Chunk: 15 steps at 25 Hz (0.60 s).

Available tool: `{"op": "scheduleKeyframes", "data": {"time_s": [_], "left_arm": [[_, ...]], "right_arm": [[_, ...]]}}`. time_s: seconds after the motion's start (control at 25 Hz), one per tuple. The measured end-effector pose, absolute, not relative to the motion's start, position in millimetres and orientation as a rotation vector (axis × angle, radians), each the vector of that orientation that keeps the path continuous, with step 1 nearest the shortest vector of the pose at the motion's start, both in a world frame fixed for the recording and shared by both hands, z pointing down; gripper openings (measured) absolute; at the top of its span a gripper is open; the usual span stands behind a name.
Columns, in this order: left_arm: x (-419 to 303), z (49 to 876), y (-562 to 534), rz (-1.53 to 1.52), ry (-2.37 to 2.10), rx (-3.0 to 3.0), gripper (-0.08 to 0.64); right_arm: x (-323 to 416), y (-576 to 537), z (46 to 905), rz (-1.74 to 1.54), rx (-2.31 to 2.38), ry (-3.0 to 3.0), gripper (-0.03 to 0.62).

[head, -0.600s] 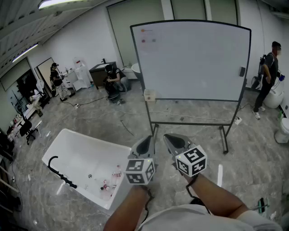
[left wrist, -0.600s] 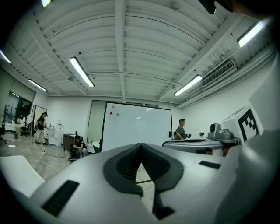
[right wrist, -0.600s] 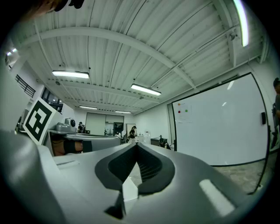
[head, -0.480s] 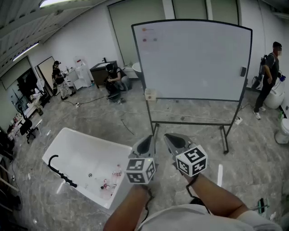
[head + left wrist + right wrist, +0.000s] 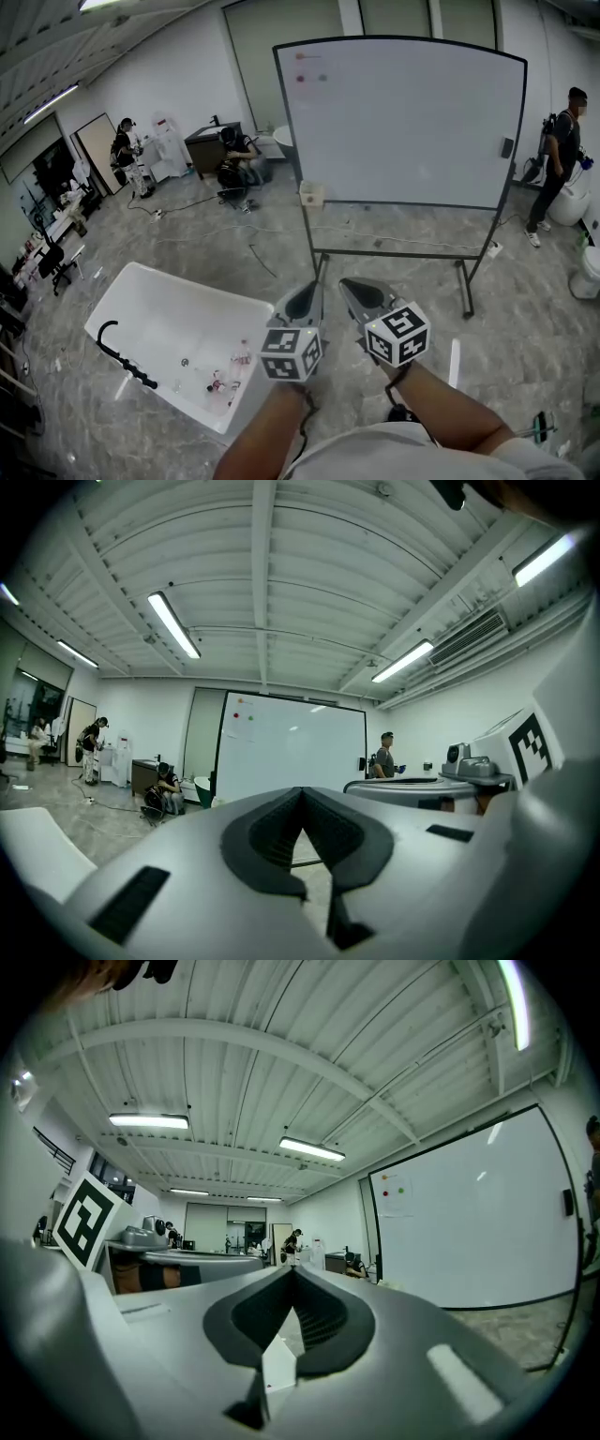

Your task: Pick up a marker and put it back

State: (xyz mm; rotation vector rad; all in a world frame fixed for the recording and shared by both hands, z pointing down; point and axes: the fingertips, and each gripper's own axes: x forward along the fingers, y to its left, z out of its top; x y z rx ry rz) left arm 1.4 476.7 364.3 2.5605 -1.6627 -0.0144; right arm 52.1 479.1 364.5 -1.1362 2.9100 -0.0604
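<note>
A white whiteboard (image 5: 403,122) on a wheeled stand is a few steps ahead, with a small pale box (image 5: 310,196) at the left end of its ledge and a dark eraser (image 5: 503,147) near its right edge. I cannot make out a marker at this distance. My left gripper (image 5: 302,298) and right gripper (image 5: 361,292) are held side by side low in the head view, short of the board, pointing at it. Both are shut with nothing between the jaws. The left gripper view shows the whiteboard (image 5: 291,752) past its closed tips, and the right gripper view has the whiteboard (image 5: 478,1213) at its right.
A white bathtub (image 5: 141,314) with a black tap and small items inside lies on the floor at the left. A person (image 5: 234,164) crouches behind the board's left side. Another person (image 5: 562,141) stands at the far right, near a white toilet (image 5: 591,270). Cables trail across the marble floor.
Both grippers have kept their place and stayed shut. The head view has shifted slightly, and a person at the far left has walked a little to the right.
</note>
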Motion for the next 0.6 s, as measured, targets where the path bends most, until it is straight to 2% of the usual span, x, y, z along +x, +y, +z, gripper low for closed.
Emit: {"op": "scheduleKeyframes", "data": {"time_s": [0.36, 0.6], "left_arm": [[1, 384, 406, 0.011, -1.664, 2.525, 0.002], [8, 401, 325, 0.04, -1.651, 2.497, 0.002]], "right_arm": [[57, 405, 383, -0.103, -1.134, 2.919, 0.002], [62, 317, 397, -0.124, -1.088, 2.944, 0.002]]}}
